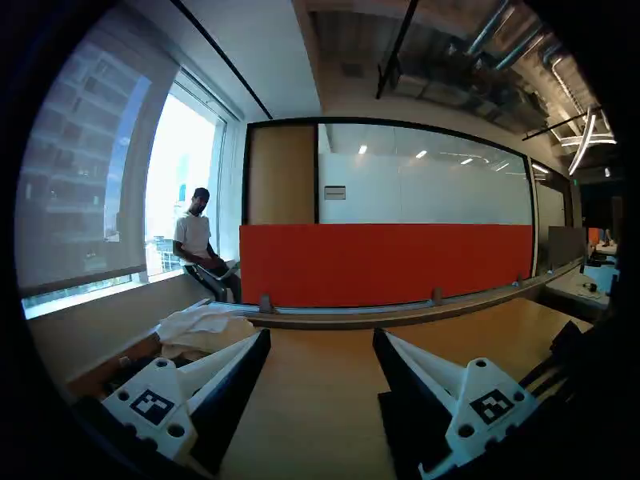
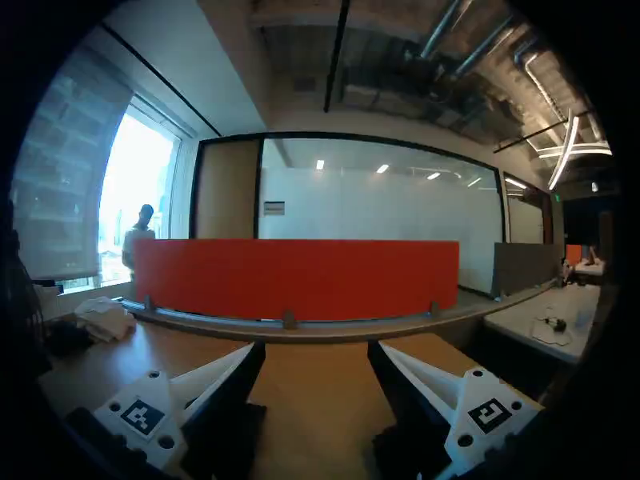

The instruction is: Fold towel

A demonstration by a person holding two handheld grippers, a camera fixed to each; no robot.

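Two tools over wooden surface [image 1: 320, 416]: left gripper [image 1: 320, 331] and right gripper [image 2: 316, 344], both jaws wide, holding nothing. Crumpled white towel [image 1: 200, 330] heaped near surface's far-left edge, just beyond left gripper's left finger; well apart from right gripper. Bare wood ahead up to orange divider [image 1: 384, 264]. Black-and-white square markers [image 1: 152, 405] on fingers; wall sign [image 1: 334, 192] too small to read. Person [image 1: 194, 240] sits by window [image 1: 180, 184].
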